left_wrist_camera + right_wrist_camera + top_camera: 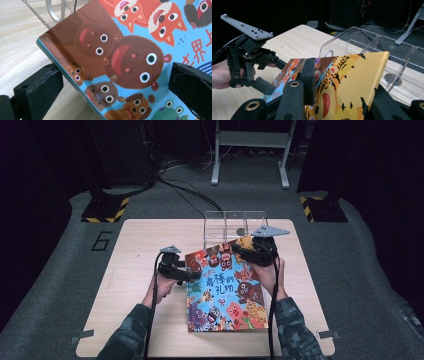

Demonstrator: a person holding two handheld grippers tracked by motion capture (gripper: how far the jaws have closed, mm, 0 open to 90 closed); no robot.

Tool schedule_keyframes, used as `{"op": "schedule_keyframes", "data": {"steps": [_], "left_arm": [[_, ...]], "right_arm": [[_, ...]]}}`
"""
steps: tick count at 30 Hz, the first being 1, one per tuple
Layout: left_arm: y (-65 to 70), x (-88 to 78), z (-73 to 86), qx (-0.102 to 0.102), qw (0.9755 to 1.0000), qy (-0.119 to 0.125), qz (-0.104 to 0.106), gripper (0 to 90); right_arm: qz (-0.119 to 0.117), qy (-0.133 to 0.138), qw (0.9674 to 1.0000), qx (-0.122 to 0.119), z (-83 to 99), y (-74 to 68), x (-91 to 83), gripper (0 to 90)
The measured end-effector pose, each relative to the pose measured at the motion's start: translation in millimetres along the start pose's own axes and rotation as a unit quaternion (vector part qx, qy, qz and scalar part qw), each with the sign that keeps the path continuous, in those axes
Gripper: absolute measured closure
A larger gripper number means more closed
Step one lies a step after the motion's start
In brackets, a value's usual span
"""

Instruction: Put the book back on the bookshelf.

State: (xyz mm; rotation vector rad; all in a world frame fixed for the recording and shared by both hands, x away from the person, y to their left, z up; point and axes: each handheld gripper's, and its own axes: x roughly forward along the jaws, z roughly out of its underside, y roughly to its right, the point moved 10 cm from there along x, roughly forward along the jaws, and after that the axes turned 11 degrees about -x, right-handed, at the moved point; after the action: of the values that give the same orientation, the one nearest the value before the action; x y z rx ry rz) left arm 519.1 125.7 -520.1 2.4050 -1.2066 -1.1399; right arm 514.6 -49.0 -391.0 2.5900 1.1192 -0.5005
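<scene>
Book: colourful hardcover picture book with cartoon animal faces (pixel 226 290), near edge resting on the pale wooden surface (pixel 135 245), far end tilted up toward the rack.
Left claw (pixel 192 276): at the book's left edge; in the left gripper view its jaws stand on either side of the spine (pixel 62 67) with gaps showing, so it looks open and not yet biting.
Right claw (pixel 239 248): closed on the book's raised far corner (pixel 352 75), one jaw across the cover, the other beneath.
Rack: clear acrylic divider stand with upright partitions (pixel 235 225), just beyond the lifted corner.
Risk, slip: a single corner grip on a glossy cover could let the book pivot or drop.
Risk, collision: pushing forward may knock the light rack if the edge catches a partition instead of entering a slot.
</scene>
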Motion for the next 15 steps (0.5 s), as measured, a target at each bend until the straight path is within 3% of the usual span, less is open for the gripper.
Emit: {"op": "schedule_keyframes", "data": {"steps": [4, 15], "left_arm": [[1.7, -1.8, 0.4, 0.023, 0.9997, -0.004, -0.009, 0.1], [-0.4, -8.8, -1.7, 0.037, 0.9989, 0.011, -0.025, 10.0]], "right_arm": [[-0.002, 0.005, 0.9999, 0.013, 3.8, 2.5, -1.8, 66.3], [-0.009, 0.008, 0.9991, 0.041, 13.3, 9.8, -2.0, 66.1]]}}
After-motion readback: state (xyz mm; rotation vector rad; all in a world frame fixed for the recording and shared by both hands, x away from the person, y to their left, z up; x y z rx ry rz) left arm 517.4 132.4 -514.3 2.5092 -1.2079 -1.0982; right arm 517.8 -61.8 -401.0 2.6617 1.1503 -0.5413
